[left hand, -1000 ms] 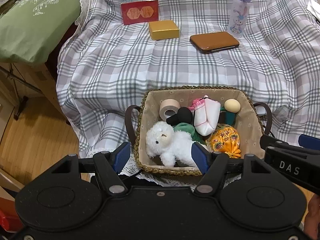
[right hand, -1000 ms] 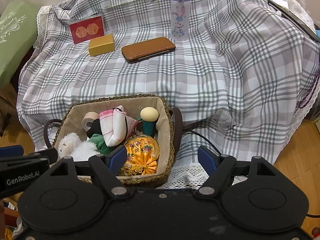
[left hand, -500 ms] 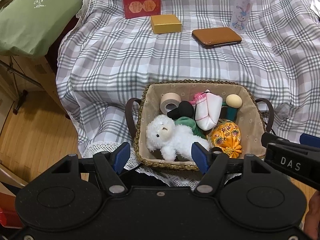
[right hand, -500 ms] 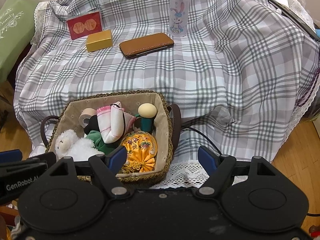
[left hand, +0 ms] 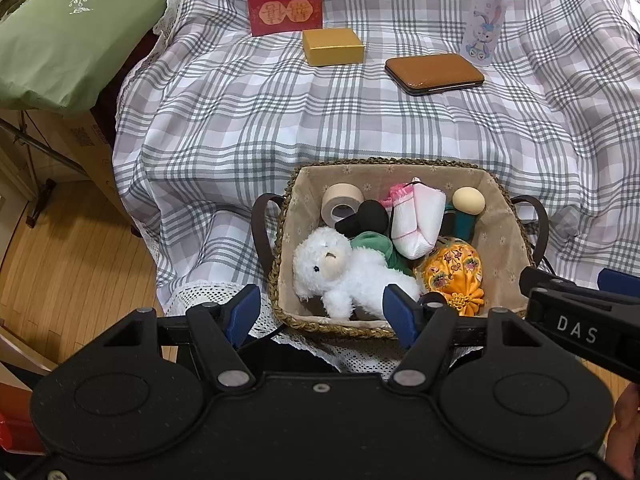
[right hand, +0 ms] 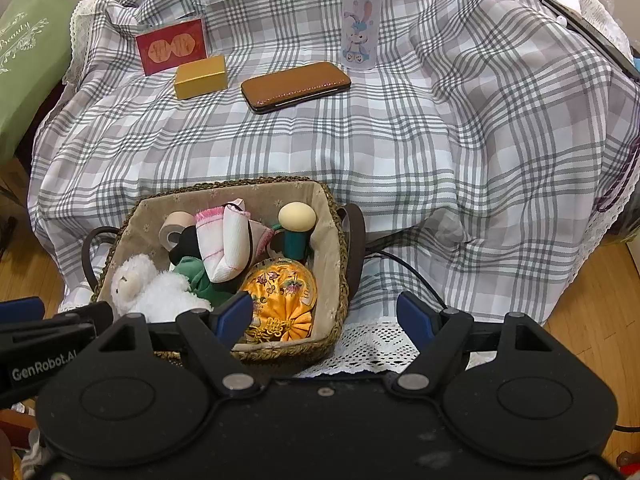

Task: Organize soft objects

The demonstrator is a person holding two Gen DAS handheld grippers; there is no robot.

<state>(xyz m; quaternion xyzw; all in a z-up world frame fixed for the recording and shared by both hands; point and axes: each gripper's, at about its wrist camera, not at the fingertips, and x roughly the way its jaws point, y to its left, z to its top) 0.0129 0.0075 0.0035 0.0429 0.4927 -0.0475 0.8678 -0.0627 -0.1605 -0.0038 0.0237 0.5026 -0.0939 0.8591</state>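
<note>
A woven basket (left hand: 292, 216) (right hand: 340, 248) sits at the front edge of a plaid-covered seat. In it lie a white plush lamb (left hand: 344, 268) (right hand: 152, 288), a green cloth (left hand: 372, 242), a pink-and-white pouch (left hand: 418, 220) (right hand: 228, 244), an orange silk pouch (left hand: 454, 272) (right hand: 280, 292), a tape roll (left hand: 340, 204), a black round piece (left hand: 366, 214) and a beige sponge on a teal stand (left hand: 468, 202) (right hand: 297, 220). My left gripper (left hand: 320, 312) is open and empty, just in front of the basket over the lamb. My right gripper (right hand: 326, 316) is open and empty at the basket's near right corner.
On the plaid cloth (left hand: 240, 120) behind the basket lie a red card (left hand: 285, 10), a gold box (left hand: 333, 46), a brown case (left hand: 434, 73) and a purple bottle (left hand: 486, 16). A green pillow (left hand: 64, 28) is at the left. A black cable (right hand: 404, 268) runs beside the basket. Wooden floor (left hand: 72, 264) lies below.
Both grippers have risen and pulled back a little, so the basket sits lower and farther in view. Both stay open and empty. Nothing in the basket moved.
</note>
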